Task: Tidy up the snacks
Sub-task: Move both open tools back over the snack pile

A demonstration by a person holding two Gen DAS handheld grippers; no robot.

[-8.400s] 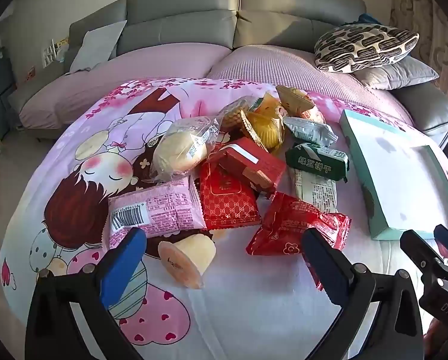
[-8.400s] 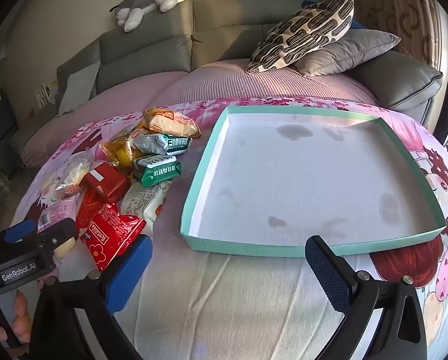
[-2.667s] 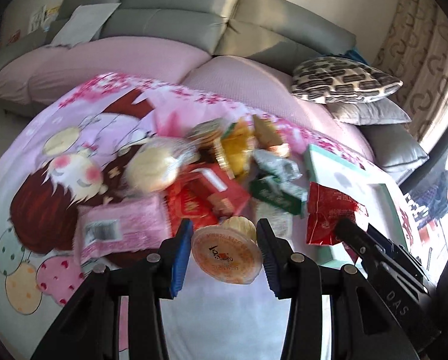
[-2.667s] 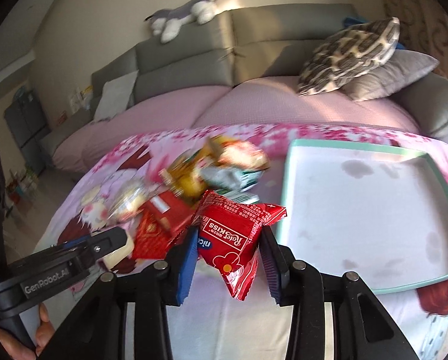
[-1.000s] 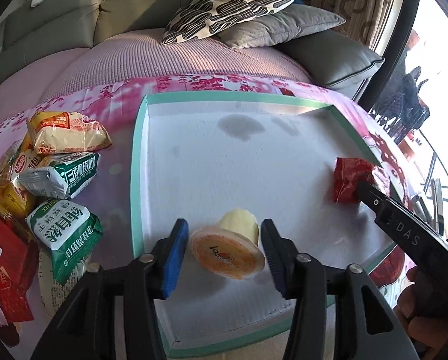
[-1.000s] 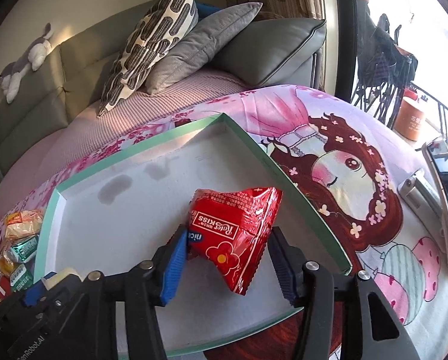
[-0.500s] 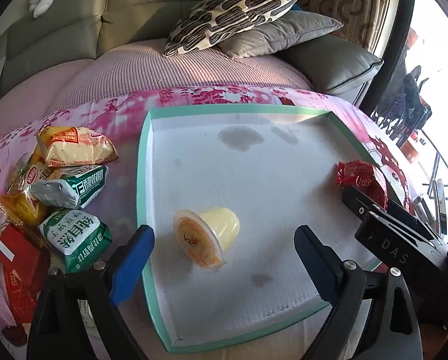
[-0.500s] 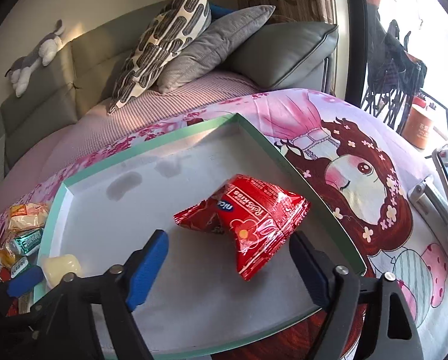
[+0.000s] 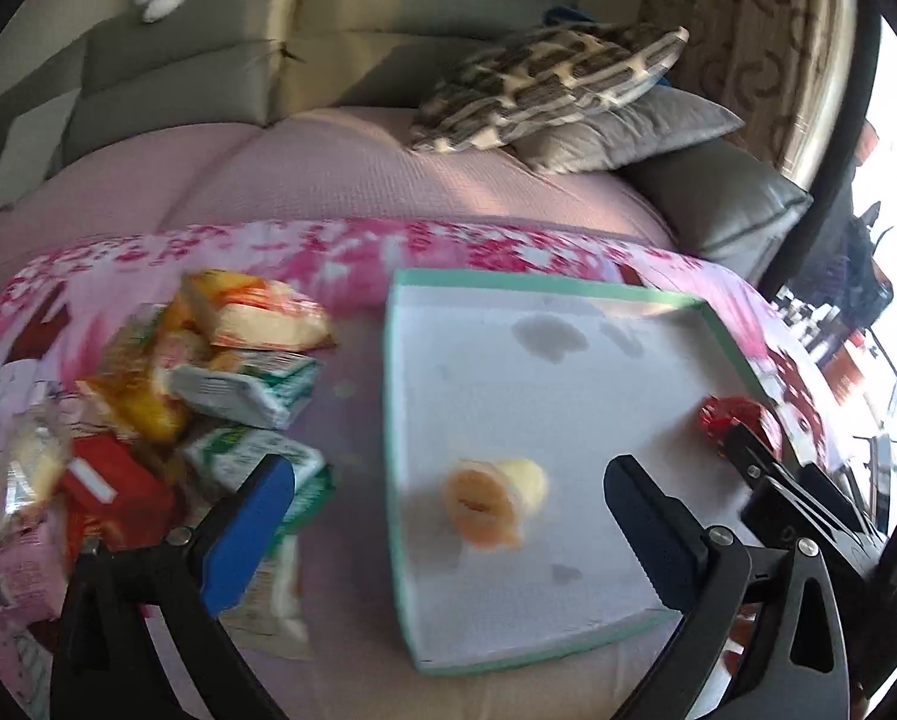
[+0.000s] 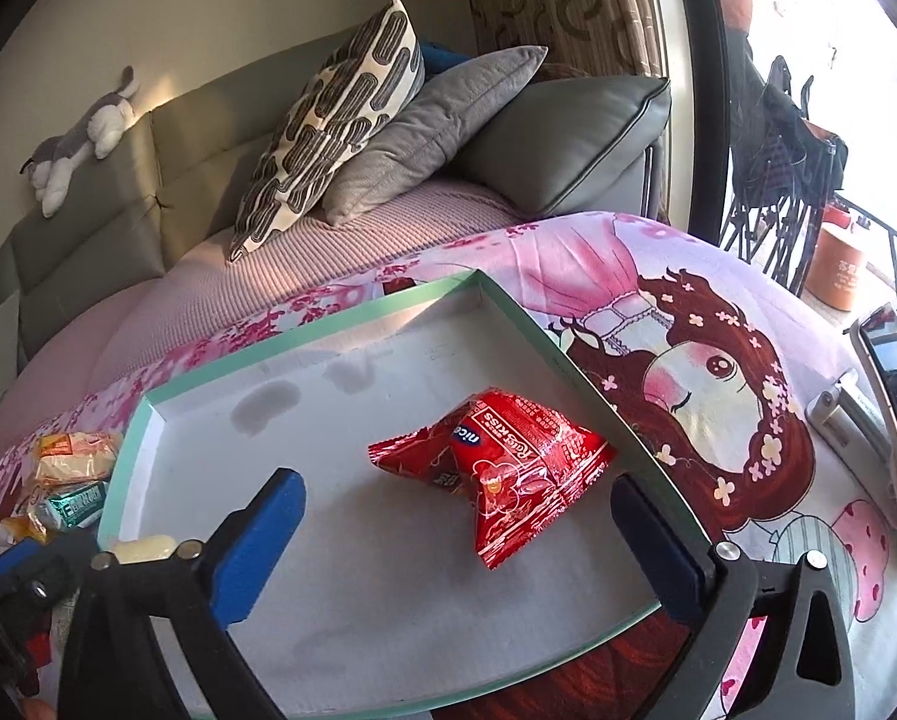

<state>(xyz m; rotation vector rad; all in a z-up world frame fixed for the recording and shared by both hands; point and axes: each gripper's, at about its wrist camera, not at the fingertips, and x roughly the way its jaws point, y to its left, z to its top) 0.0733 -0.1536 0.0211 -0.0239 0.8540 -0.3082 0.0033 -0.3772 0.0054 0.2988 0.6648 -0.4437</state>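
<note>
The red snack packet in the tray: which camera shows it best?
The right wrist view: the red packet lies whole and sharp in the tray. The left wrist view shows a blurred corner behind the right gripper.

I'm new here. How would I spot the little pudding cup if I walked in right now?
Find the shallow white tray with the mint-green rim on the pink cartoon bedspread. Only two snacks lie inside it: a crinkly red packet near its right edge and, nearer the left edge, the pudding cup. The cup is the pale yellow tub tipped on its side, showing an orange lid.
</note>
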